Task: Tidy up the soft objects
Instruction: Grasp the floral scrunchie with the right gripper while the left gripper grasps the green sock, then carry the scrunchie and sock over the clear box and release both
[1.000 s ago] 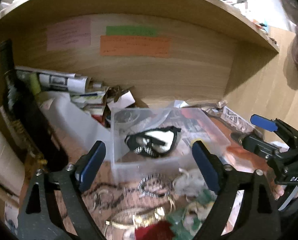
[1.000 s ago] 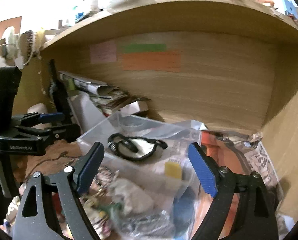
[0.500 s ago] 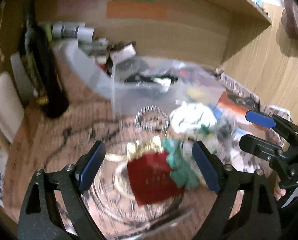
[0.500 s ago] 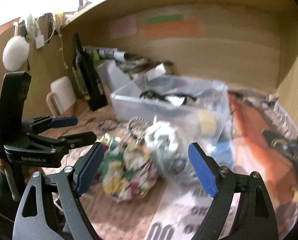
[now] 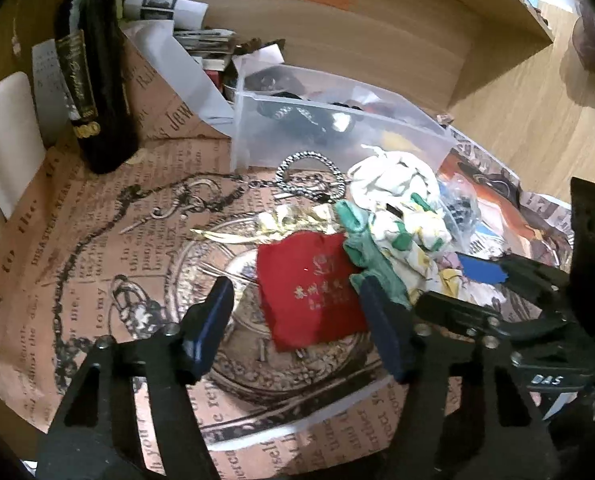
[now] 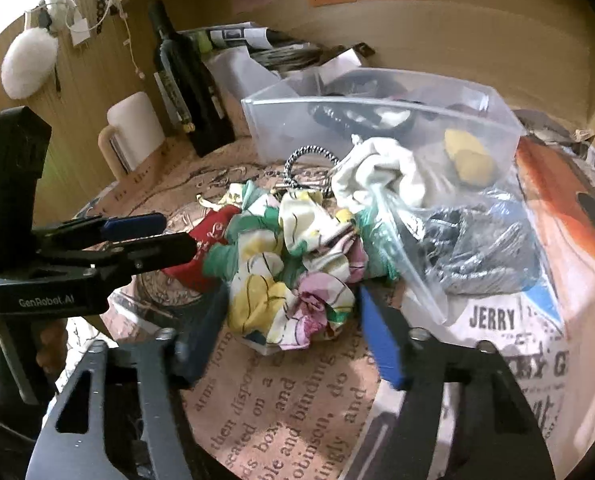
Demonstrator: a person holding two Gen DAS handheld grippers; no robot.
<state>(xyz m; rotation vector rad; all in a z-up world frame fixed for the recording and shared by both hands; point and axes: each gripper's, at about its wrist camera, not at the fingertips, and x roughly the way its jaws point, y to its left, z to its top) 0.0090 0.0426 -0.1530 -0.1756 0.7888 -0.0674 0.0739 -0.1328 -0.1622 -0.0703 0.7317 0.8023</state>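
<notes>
A red cloth pouch (image 5: pixel 311 286) lies flat on the printed paper, with a floral scrunchie (image 6: pixel 293 264) and a white cloth (image 6: pixel 377 172) bunched to its right. My left gripper (image 5: pixel 297 328) is open and empty, low over the near edge of the red pouch (image 6: pixel 201 248). My right gripper (image 6: pixel 293 336) is open and empty, its fingers either side of the scrunchie's near edge (image 5: pixel 413 236). A clear plastic bin (image 5: pixel 337 128) behind the pile holds a black-and-white band; it also shows in the right wrist view (image 6: pixel 377 120).
A dark wine bottle (image 5: pixel 93 76) stands at the back left beside a cream mug (image 6: pixel 131 128). A black-and-white ring (image 5: pixel 309 178), a chain and a gold strip lie on the paper. A clear bag (image 6: pixel 477 248) with dark items lies to the right. Papers are stacked against the wooden back wall.
Both grippers have pulled back from the bin and tilted down toward the pile of soft things. The red pouch and scrunchie now sit between the fingers. Both stay open.
</notes>
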